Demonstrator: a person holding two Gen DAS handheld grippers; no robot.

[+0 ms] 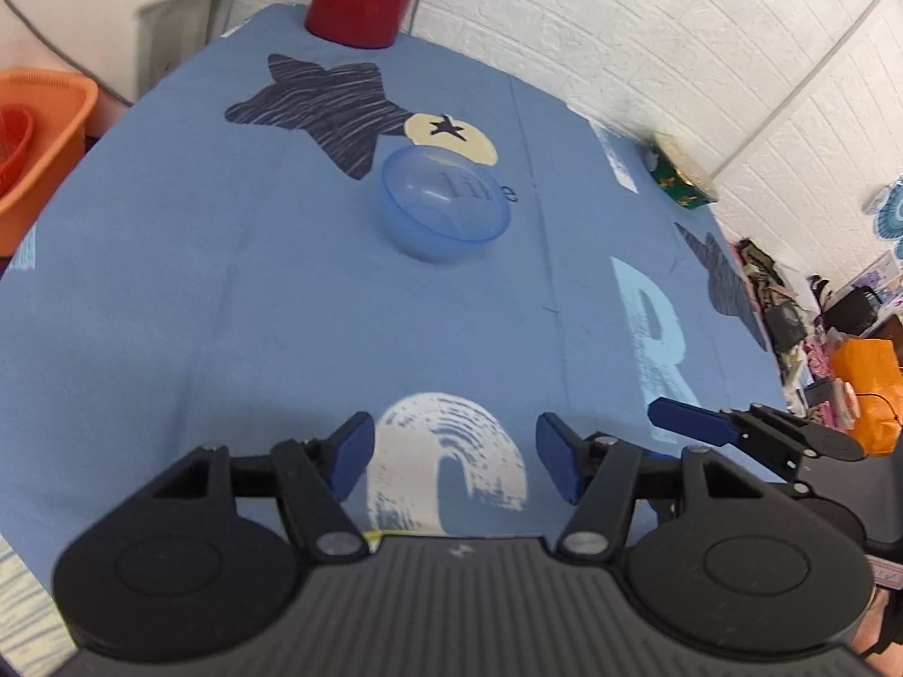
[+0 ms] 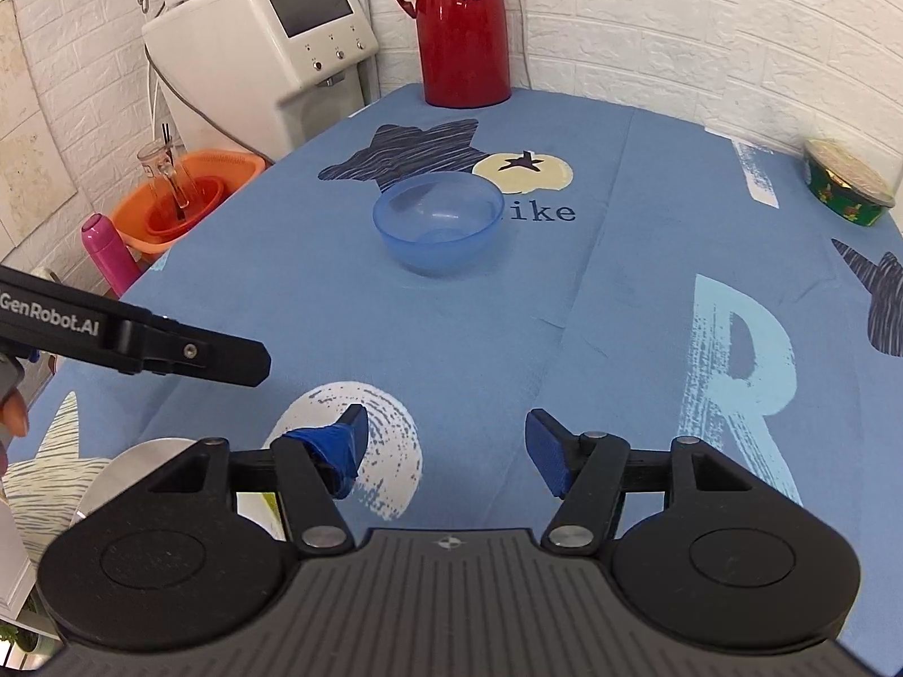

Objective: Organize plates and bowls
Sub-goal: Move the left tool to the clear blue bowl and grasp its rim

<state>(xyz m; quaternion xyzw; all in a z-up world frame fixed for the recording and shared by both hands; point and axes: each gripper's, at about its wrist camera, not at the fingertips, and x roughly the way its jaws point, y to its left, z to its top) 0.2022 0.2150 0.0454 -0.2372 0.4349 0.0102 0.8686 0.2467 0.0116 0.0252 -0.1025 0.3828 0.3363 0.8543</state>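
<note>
A translucent blue bowl (image 1: 446,203) (image 2: 437,220) stands upright and empty on the blue printed tablecloth (image 2: 621,293), mid-table, well ahead of both grippers. My left gripper (image 1: 454,454) is open with nothing between its blue pads, low over the near part of the cloth. Beside it on the right, my right gripper (image 2: 448,443) is also open and empty. In the right wrist view the left gripper's black finger (image 2: 226,358) reaches in from the left. A round silvery plate edge (image 2: 141,462) shows at the lower left, mostly hidden behind the right gripper's body.
A red thermos jug (image 2: 463,28) stands at the table's far edge by the white brick wall. A green tin (image 2: 846,189) sits far right. Off the left edge are a white water dispenser (image 2: 271,39), an orange basin (image 2: 180,203) holding a glass, and a pink bottle (image 2: 107,251).
</note>
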